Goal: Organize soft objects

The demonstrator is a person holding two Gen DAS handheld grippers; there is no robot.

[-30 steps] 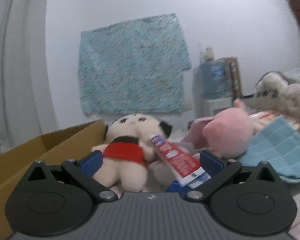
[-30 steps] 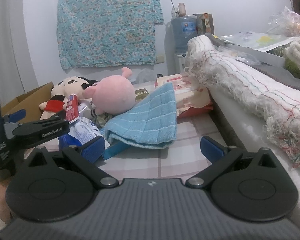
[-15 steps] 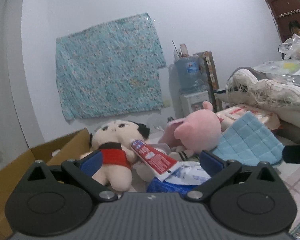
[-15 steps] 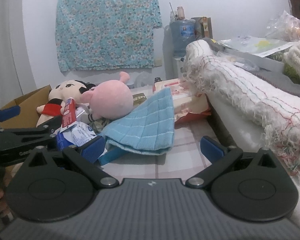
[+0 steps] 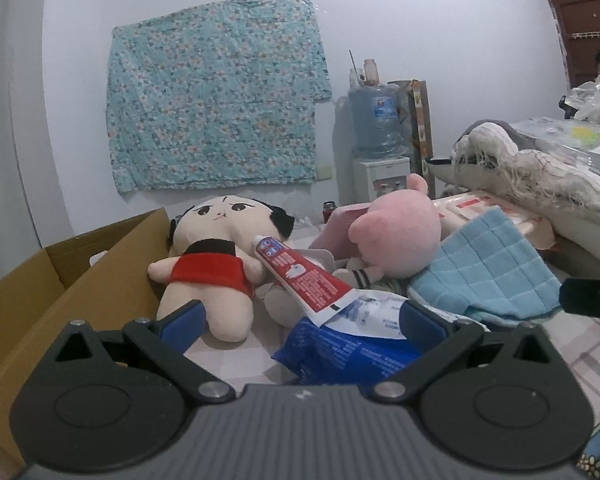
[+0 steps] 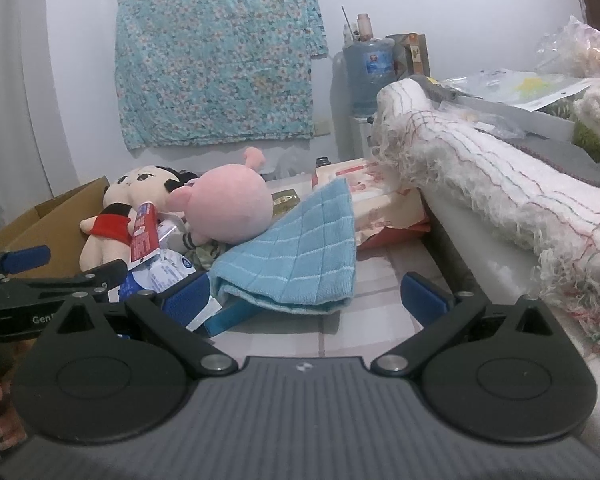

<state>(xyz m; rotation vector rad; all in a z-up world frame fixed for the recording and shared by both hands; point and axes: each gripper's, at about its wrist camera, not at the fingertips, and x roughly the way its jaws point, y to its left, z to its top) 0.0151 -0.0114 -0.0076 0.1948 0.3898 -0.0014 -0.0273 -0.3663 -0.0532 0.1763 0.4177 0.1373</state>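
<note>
A doll in a red shirt (image 5: 216, 256) (image 6: 112, 220) lies beside the cardboard box (image 5: 52, 276). A pink plush (image 5: 400, 232) (image 6: 230, 202) rests right of it, and a light blue cloth (image 5: 488, 268) (image 6: 296, 256) is draped further right. A red toothpaste tube (image 5: 304, 276) leans across the doll onto a blue packet (image 5: 348, 352). My left gripper (image 5: 300, 320) is open, its fingers either side of the packet, short of the doll. My right gripper (image 6: 304, 300) is open just before the cloth's near edge. The left gripper (image 6: 40, 280) shows at that view's left.
A rolled fringed white blanket (image 6: 500, 192) lies along the right side. Pink-and-white packets (image 6: 380, 200) sit behind the cloth. A water dispenser (image 5: 378, 136) and a floral cloth (image 5: 216, 96) stand at the back wall. The surface is checked tile-pattern (image 6: 380, 308).
The left view has swung right and drawn back; the doll and tube look smaller and further off. The right gripper has crept slightly toward the blue cloth. Both stay open.
</note>
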